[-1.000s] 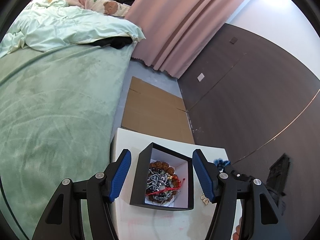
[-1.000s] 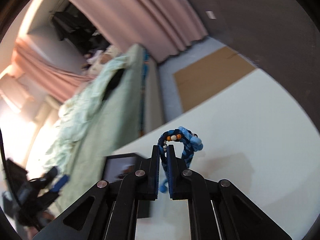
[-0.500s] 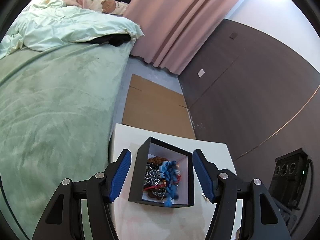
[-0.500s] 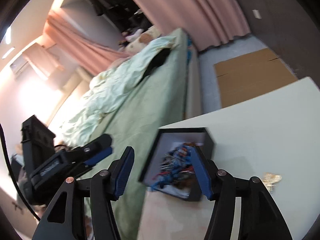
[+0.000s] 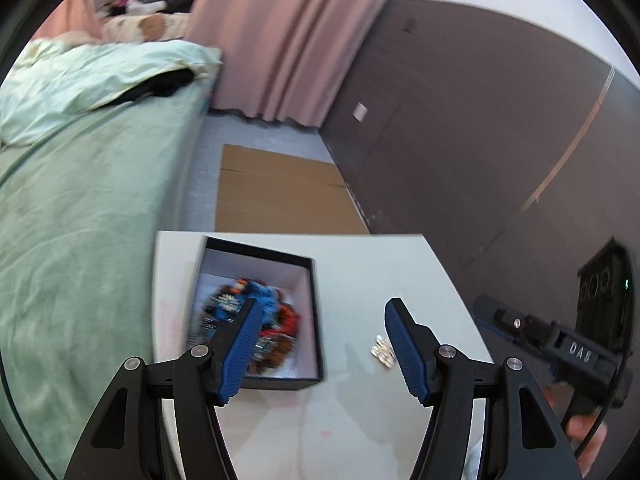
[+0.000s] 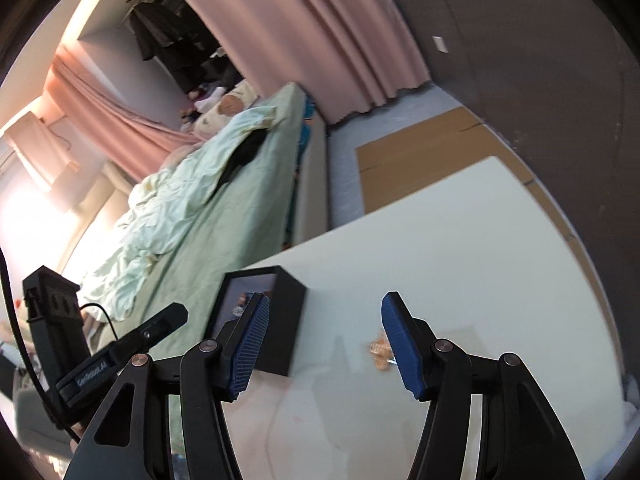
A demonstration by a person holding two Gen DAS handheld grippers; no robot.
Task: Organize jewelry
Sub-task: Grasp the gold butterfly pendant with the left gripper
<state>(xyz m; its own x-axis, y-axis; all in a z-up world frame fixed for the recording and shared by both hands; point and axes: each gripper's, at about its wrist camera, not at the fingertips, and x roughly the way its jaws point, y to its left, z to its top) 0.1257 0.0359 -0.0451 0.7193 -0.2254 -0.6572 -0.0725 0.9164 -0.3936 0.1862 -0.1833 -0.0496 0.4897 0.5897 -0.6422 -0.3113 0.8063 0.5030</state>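
A black open box (image 5: pixel 310 300) with a white lining stands on the white table (image 5: pixel 360 264) and holds a blurred heap of jewelry, with a blue beaded bracelet (image 5: pixel 264 294) on top. A small pale gold piece (image 5: pixel 382 350) lies on the table right of the box. My left gripper (image 5: pixel 320 344) is open over the box's right wall, nothing between its blue pads. In the right wrist view the box (image 6: pixel 286 320) is seen from its side, and the gold piece (image 6: pixel 380 354) lies by the right pad. My right gripper (image 6: pixel 324 342) is open and empty.
A green bed (image 5: pixel 80 200) runs along the table's left edge. A flat cardboard sheet (image 5: pixel 276 196) lies on the floor beyond the table, with pink curtains (image 5: pixel 288 40) and a dark wall (image 5: pixel 480 140) behind. The right-hand tool (image 5: pixel 560 348) shows at the right edge.
The right gripper opened and let the blue bracelet drop into the box, then drew away to the right. The left gripper shifted right, so the box now sits under its left pad.
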